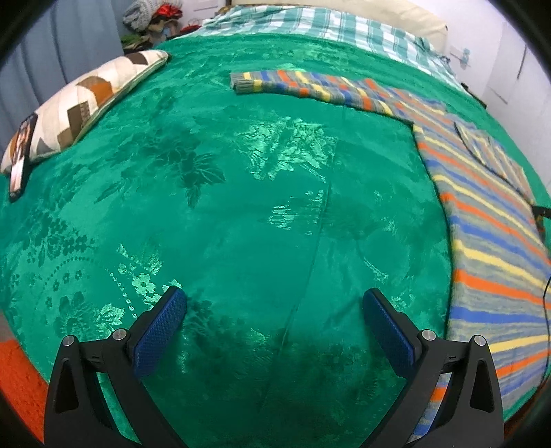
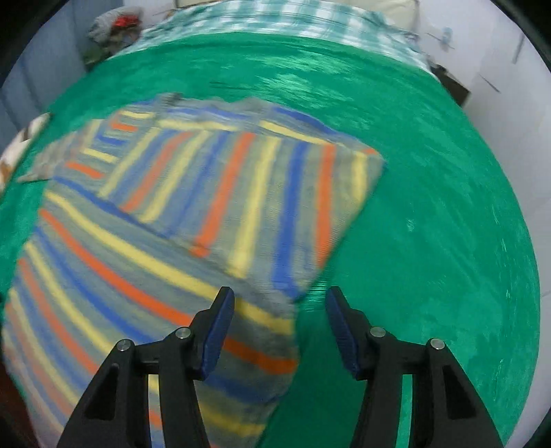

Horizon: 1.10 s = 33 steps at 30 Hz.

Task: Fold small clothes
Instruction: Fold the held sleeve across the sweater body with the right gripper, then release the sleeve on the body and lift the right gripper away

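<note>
One unlabelled striped sweater (image 2: 193, 213)

Both wrist cameras look steeply down along their fingers onto the green bed (image 1: 241, 206), from close above its near edge. The left view faces bare blanket; the right sits over the striped sweater (image 2: 172, 224). Both share the sweater and far checked sheet (image 1: 310, 24).

Striped sweater (image 2: 193, 213), partly folded, flat on bed

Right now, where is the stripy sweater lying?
The striped sweater lies flat on the green bedspread, one sleeve folded over its body; in the left wrist view it is at the right, its other sleeve stretched out.
</note>
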Each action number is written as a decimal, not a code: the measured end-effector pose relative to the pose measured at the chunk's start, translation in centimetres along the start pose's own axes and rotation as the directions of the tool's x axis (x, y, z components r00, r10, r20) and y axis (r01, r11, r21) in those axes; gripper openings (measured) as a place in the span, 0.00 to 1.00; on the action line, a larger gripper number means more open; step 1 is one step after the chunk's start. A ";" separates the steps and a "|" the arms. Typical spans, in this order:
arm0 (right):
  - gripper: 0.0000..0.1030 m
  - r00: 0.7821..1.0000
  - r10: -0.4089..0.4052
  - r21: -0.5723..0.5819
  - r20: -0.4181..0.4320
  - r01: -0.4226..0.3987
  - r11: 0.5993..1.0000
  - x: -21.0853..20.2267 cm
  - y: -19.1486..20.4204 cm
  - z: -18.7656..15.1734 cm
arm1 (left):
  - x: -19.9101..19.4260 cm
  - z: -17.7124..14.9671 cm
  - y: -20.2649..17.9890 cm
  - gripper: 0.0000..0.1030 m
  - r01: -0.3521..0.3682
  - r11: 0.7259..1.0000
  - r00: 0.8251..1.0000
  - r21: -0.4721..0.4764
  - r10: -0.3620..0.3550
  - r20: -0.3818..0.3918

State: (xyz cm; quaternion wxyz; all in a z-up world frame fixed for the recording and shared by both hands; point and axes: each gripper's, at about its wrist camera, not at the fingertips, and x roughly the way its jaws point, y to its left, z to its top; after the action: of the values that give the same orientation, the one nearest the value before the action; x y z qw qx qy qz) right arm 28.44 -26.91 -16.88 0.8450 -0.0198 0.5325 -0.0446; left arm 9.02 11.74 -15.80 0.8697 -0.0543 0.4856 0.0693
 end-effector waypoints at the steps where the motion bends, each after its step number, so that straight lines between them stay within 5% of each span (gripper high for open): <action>1: 0.35 0.997 -0.068 0.052 0.023 0.066 0.996 0.0 -1.6 -0.5 | -0.2 -0.1 0.0 0.99 0.003 1.000 1.000 0.005 -0.003 0.002; 4: 0.36 0.996 -0.087 0.232 0.020 0.080 0.970 0.3 -5.0 -2.4 | -0.4 -0.2 0.2 0.99 0.011 1.000 1.000 0.003 -0.011 0.005; 11: 0.45 1.000 0.012 0.140 0.025 -0.016 0.990 -2.5 -4.8 -2.3 | -0.1 0.0 0.4 0.99 0.017 1.000 1.000 -0.009 -0.017 -0.001; 17: 0.44 0.982 0.128 0.220 0.137 -0.157 0.963 -5.0 -7.5 4.3 | 0.2 0.1 0.2 0.99 0.006 1.000 1.000 -0.009 -0.006 0.000; 21: 0.43 0.996 0.080 0.312 0.047 -0.091 0.946 -0.4 -8.7 9.2 | 0.1 0.0 0.1 0.99 0.000 1.000 1.000 0.003 0.000 -0.002; 23: 0.43 0.991 0.127 0.396 0.029 -0.129 0.909 1.7 -9.5 9.7 | 0.2 0.0 0.3 0.99 0.001 1.000 1.000 -0.002 -0.001 -0.004; 24: 0.39 0.987 0.160 0.417 0.018 -0.153 0.896 2.7 -9.7 9.5 | 0.3 0.1 0.3 0.99 -0.001 1.000 1.000 -0.005 0.001 -0.006; 25: 0.08 0.983 0.184 0.429 -0.009 -0.162 0.888 4.0 -9.7 9.4 | 0.4 0.2 0.3 0.99 -0.004 1.000 1.000 -0.005 0.004 -0.008; 26: 0.04 0.984 0.174 0.420 -0.038 -0.142 0.896 5.0 -9.3 9.3 | 0.5 0.2 0.3 0.99 -0.005 1.000 1.000 -0.004 0.005 -0.010; 29: 0.03 1.000 0.000 0.412 -0.012 0.005 0.911 5.1 -10.4 8.7 | 0.5 0.2 0.2 0.99 -0.005 1.000 1.000 -0.002 0.005 -0.008; 31: 0.03 0.999 0.045 0.460 -0.014 -0.034 0.887 5.8 -11.2 8.1 | 0.6 0.3 0.2 0.99 -0.005 1.000 1.000 -0.002 0.005 -0.009; 33: 0.04 1.000 0.025 0.397 -0.016 -0.017 0.918 5.8 -10.0 8.3 | 0.8 0.4 0.1 0.99 -0.005 1.000 1.000 -0.004 0.005 -0.009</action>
State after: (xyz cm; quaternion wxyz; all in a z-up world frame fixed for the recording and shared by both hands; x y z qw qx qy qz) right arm 37.90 -37.58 -17.70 0.8264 0.1581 0.5212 -0.1429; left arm 9.77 12.01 -16.24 0.8671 -0.0551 0.4897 0.0723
